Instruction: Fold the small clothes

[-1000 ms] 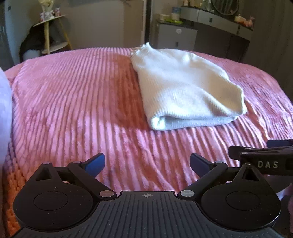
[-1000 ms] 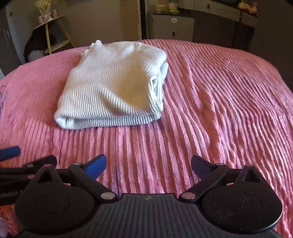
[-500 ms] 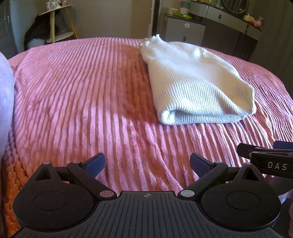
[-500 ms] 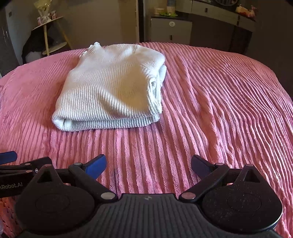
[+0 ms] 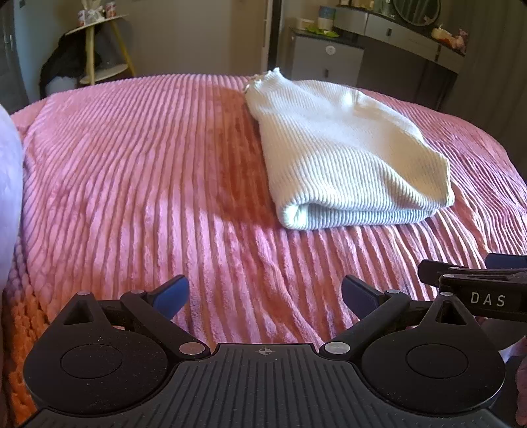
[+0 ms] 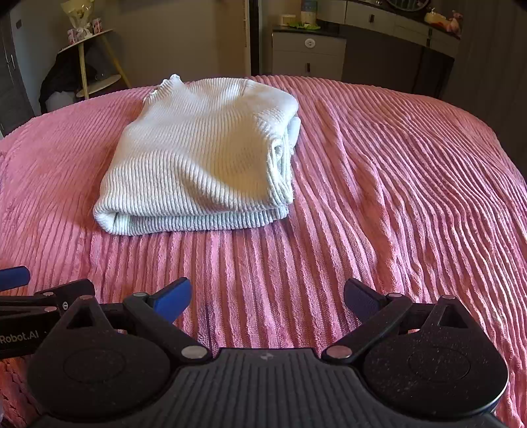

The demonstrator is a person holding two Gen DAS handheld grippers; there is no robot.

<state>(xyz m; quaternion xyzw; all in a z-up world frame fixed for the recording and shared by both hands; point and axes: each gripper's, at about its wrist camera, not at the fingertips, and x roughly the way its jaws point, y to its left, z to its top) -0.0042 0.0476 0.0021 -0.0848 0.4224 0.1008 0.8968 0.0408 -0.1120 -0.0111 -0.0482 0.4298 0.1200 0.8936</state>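
Note:
A folded white ribbed sweater (image 5: 342, 151) lies on the pink ribbed bedspread (image 5: 148, 171), at centre right in the left wrist view. The right wrist view has the same sweater (image 6: 201, 158) at centre left, its layered edges facing right. My left gripper (image 5: 265, 294) is open over bare bedspread, well short of the sweater, nothing between its blue pads. My right gripper (image 6: 267, 298) is open too, empty, near the bed's front. Each gripper's side shows in the other's view: the right gripper (image 5: 474, 283) at the right edge, the left gripper (image 6: 29, 289) at the left edge.
Beyond the bed stand a yellow-legged round shelf (image 5: 105, 46) with dark cloth beneath it, and grey cabinets (image 6: 309, 52) with a long dresser (image 6: 398, 26). A pale pillow (image 5: 8, 177) fills the left edge of the left wrist view. The bedspread (image 6: 395, 184) lies wrinkled right of the sweater.
Both grippers have drawn back slightly from the sweater and tilted, so it sits a little farther off in both views. Both stay open. The sweater has not moved.

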